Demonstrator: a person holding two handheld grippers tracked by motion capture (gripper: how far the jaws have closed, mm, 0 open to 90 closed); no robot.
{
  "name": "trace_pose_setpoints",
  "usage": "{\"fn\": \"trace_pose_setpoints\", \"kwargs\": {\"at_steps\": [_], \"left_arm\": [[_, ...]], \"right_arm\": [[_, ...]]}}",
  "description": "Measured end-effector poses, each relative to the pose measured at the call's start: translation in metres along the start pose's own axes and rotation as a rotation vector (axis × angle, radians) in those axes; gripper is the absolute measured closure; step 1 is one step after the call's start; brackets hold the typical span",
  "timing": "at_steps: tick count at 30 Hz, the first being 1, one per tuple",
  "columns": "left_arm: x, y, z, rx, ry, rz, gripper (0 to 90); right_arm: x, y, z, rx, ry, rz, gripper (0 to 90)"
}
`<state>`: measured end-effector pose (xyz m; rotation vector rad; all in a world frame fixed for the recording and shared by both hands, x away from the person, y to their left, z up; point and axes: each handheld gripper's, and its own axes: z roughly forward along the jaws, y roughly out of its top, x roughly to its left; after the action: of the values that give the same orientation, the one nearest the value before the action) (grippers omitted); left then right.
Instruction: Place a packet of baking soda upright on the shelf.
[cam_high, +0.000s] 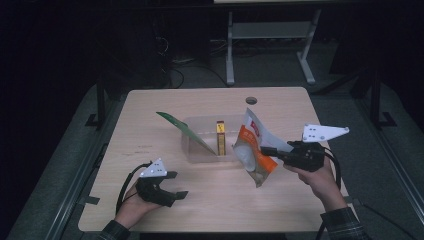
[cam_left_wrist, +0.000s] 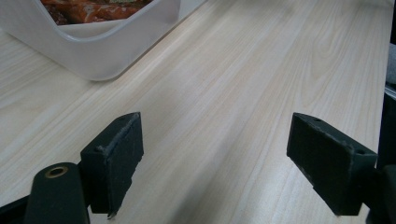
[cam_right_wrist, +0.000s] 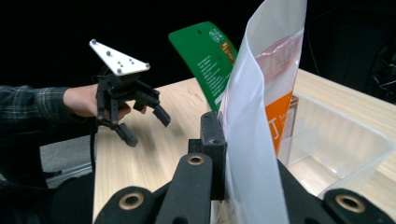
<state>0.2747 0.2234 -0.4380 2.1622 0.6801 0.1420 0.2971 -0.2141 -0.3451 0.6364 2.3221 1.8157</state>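
An orange and white pouch (cam_high: 254, 150) hangs over the right end of a clear plastic bin (cam_high: 200, 150), with my right gripper (cam_high: 268, 151) shut on its edge. In the right gripper view the pouch (cam_right_wrist: 266, 70) stands upright, pinched at my right gripper (cam_right_wrist: 233, 154); one jaw is hidden behind it. A green packet (cam_high: 181, 129) leans on the bin's left side, and a small yellow box (cam_high: 220, 137) stands inside. My left gripper (cam_high: 180, 184) rests near the table's front left, open and holding nothing; its jaws (cam_left_wrist: 215, 154) stand wide apart over bare wood.
The wooden table (cam_high: 150, 150) has a round cable hole (cam_high: 251, 100) near its back edge. The bin's corner (cam_left_wrist: 93, 51) lies ahead of the left gripper. A white desk frame (cam_high: 270, 35) stands behind the table on the dark floor.
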Motion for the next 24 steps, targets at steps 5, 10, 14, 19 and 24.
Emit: {"fn": "trace_pose_setpoints", "kwargs": {"at_steps": [5, 10, 14, 19, 24], "left_arm": [[-0.001, 0.0, 0.001, -0.001, -0.001, -0.002, 18.0], [-0.001, 0.0, 0.0, -0.002, -0.002, -0.005, 18.0], [0.0, 0.0, -0.001, 0.005, 0.002, 0.005, 18.0], [0.0, 0.0, 0.001, -0.003, -0.005, -0.01, 18.1], [0.0, 0.0, 0.001, -0.009, -0.004, -0.008, 18.1]], "right_arm": [[-0.006, 0.007, 0.0, -0.008, -0.016, -0.005, 90.0], [-0.01, 0.015, 0.001, -0.023, -0.021, -0.017, 90.0], [-0.013, 0.019, 0.004, -0.021, -0.035, -0.018, 90.0], [-0.018, 0.025, 0.009, -0.026, -0.043, -0.02, 90.0], [-0.026, 0.031, 0.014, -0.035, -0.05, -0.02, 90.0]]}}
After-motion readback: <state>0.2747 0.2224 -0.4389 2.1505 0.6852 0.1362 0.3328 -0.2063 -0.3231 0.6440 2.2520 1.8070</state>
